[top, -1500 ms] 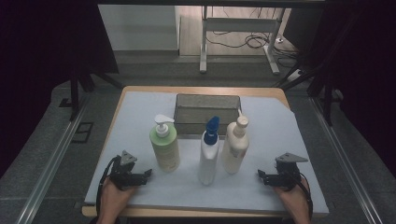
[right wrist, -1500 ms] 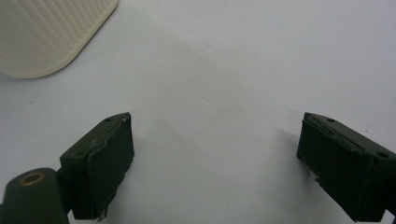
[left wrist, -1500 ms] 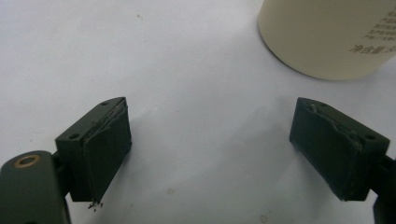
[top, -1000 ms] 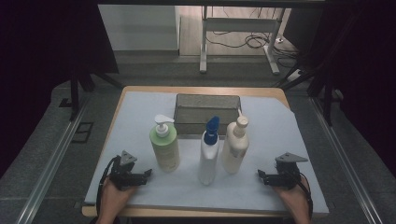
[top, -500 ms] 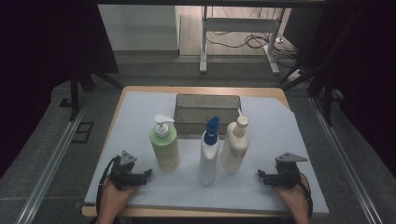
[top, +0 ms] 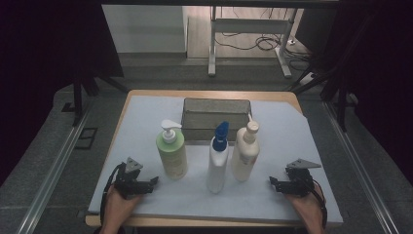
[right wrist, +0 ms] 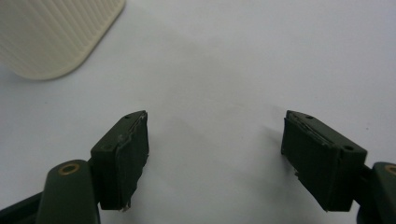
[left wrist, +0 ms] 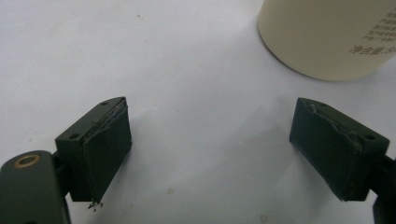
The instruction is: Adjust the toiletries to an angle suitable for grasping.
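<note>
Three bottles stand in a row on the white mat: a green pump bottle (top: 171, 155), a white bottle with a blue cap (top: 217, 163) and a cream pump bottle (top: 245, 153). My left gripper (top: 154, 181) rests on the mat left of the green bottle and points right, open and empty (left wrist: 212, 116). A pale bottle base (left wrist: 327, 37) shows ahead of it. My right gripper (top: 272, 181) lies right of the cream bottle, pointing left. Its jaws have just been closing a little but still stand open on bare mat (right wrist: 215, 123). A ribbed cream base (right wrist: 56, 32) is ahead on the left.
A dark mesh basket (top: 215, 117) sits behind the bottles at the far middle of the table. The white mat (top: 292, 131) covers most of the wooden table top. A desk frame and cables lie on the floor beyond.
</note>
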`<move>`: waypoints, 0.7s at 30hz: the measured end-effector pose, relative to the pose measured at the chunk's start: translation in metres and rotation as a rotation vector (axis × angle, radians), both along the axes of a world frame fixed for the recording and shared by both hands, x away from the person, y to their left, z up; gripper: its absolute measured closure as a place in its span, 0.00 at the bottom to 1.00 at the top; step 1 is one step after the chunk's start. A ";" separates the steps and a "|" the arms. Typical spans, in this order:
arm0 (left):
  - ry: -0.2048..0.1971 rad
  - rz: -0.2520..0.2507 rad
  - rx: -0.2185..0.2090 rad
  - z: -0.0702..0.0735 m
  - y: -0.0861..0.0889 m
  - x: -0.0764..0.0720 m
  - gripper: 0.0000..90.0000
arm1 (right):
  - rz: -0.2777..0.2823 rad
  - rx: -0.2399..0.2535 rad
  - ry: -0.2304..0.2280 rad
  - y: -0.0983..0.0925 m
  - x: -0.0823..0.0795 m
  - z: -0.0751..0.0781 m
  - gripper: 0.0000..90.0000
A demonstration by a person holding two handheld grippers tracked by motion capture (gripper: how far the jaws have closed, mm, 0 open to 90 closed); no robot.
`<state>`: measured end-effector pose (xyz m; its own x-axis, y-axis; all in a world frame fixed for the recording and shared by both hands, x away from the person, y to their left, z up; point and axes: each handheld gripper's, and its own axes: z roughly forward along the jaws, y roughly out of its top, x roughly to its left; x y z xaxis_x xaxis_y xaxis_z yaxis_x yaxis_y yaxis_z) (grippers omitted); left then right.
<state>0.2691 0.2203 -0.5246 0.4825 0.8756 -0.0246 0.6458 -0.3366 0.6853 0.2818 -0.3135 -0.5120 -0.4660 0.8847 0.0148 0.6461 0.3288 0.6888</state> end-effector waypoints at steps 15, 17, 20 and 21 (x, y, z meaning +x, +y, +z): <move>0.000 0.000 0.000 0.000 0.000 0.000 0.14 | 0.057 0.090 -0.069 -0.001 -0.012 0.019 0.63; 0.000 0.000 0.000 0.000 0.000 0.000 0.14 | 0.078 0.082 -0.076 0.000 -0.013 0.018 0.68; 0.000 0.000 0.000 0.000 0.000 0.000 0.14 | 0.104 0.105 -0.066 0.000 -0.012 0.017 0.76; 0.000 0.000 0.000 0.000 0.000 0.000 0.14 | 0.104 0.105 -0.066 0.000 -0.012 0.017 0.76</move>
<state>0.2691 0.2202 -0.5246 0.4827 0.8755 -0.0243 0.6457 -0.3370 0.6852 0.2696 -0.3135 -0.4954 -0.5576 0.8270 0.0714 0.5646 0.3149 0.7630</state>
